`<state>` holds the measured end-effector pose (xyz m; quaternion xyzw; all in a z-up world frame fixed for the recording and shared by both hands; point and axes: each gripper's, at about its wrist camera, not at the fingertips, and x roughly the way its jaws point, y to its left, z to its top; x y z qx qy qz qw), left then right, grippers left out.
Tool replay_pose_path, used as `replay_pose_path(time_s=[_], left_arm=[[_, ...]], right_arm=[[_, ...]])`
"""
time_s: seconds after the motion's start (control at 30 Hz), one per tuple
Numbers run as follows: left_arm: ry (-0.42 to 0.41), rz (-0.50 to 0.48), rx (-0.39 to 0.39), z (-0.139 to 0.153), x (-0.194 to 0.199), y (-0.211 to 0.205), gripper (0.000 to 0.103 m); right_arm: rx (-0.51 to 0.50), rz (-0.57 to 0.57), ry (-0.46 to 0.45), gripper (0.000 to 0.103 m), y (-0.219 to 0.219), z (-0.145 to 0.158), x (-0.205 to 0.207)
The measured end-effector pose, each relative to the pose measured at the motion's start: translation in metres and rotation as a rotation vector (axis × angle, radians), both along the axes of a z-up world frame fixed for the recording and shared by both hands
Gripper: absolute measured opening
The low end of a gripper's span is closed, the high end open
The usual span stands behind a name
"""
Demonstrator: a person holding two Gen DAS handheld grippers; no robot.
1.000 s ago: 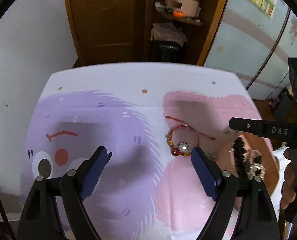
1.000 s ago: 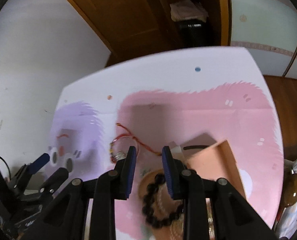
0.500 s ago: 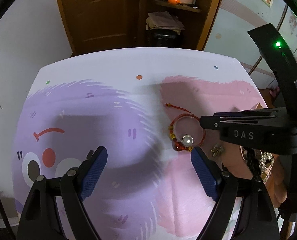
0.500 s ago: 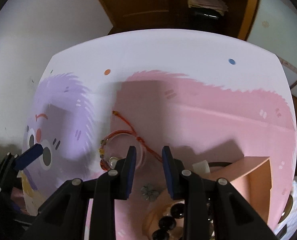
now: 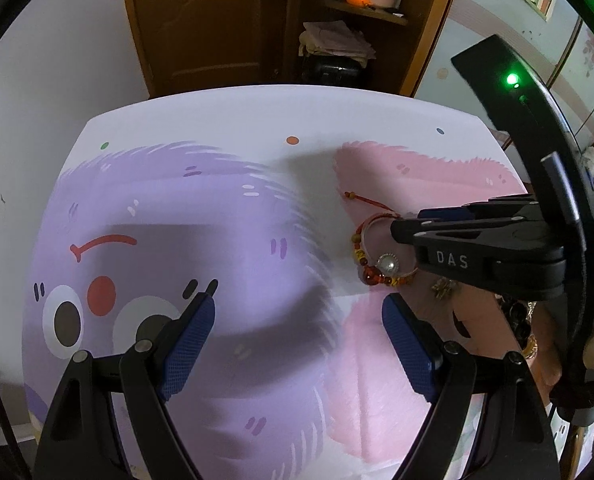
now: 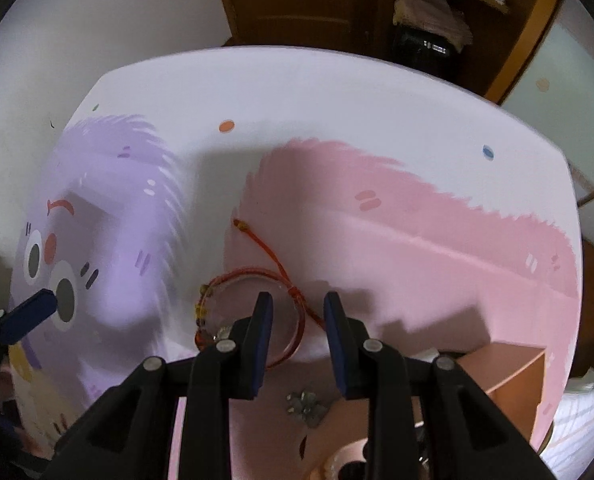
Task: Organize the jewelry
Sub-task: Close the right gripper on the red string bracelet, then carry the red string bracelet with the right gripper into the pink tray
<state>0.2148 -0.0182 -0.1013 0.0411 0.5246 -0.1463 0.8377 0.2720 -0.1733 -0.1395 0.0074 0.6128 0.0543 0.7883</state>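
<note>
Red cord bracelet (image 5: 381, 254) lies flat on the tabletop (image 5: 225, 120), on the seam between the purple and pink prints, its loose cord tail running out toward 11 o'clock. Your left tongs (image 5: 299, 346) sit at 7 o'clock from it, spread wide, gripping nothing. Your right tongs (image 6: 299, 338) hang right over the bracelet's 3 o'clock arc, pads part-way apart, the cord (image 6: 297, 294) showing in the gap; can't tell if they touch it. Small metal charm (image 6: 305, 402) at 5 o'clock of the bracelet. Pink box (image 6: 513, 372) further right.
</note>
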Motion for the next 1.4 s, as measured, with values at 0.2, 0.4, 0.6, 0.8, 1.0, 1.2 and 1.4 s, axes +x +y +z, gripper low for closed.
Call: replay_pose_path(time_s=[0.2, 0.4, 0.6, 0.8, 1.0, 1.2, 1.4], left_arm=[[0.007, 0.007, -0.014, 0.001, 0.000, 0.002, 0.084], [-0.003, 0.005, -0.016, 0.006, -0.006, 0.002, 0.084], [-0.020, -0.002, -0.030, 0.020, -0.015, 0.002, 0.084], [-0.048, -0.035, -0.051, 0.042, -0.033, -0.007, 0.084], [-0.069, -0.077, -0.071, 0.059, -0.051, -0.023, 0.084], [-0.065, -0.116, -0.071, 0.060, -0.063, -0.042, 0.084], [-0.026, -0.126, -0.046, 0.043, -0.062, -0.058, 0.084]], right_arm=[[-0.049, 0.026, -0.016, 0.006, 0.011, -0.002, -0.002], [-0.016, 0.025, -0.078, 0.005, 0.010, 0.013, -0.011], [0.047, -0.019, -0.185, 0.005, -0.007, 0.058, -0.032], [0.084, -0.062, -0.276, 0.005, -0.036, 0.103, -0.064], [0.069, -0.130, -0.315, 0.006, -0.073, 0.123, -0.108], [0.056, -0.182, -0.280, 0.006, -0.097, 0.104, -0.141], [0.087, -0.232, -0.182, 0.006, -0.109, 0.058, -0.160]])
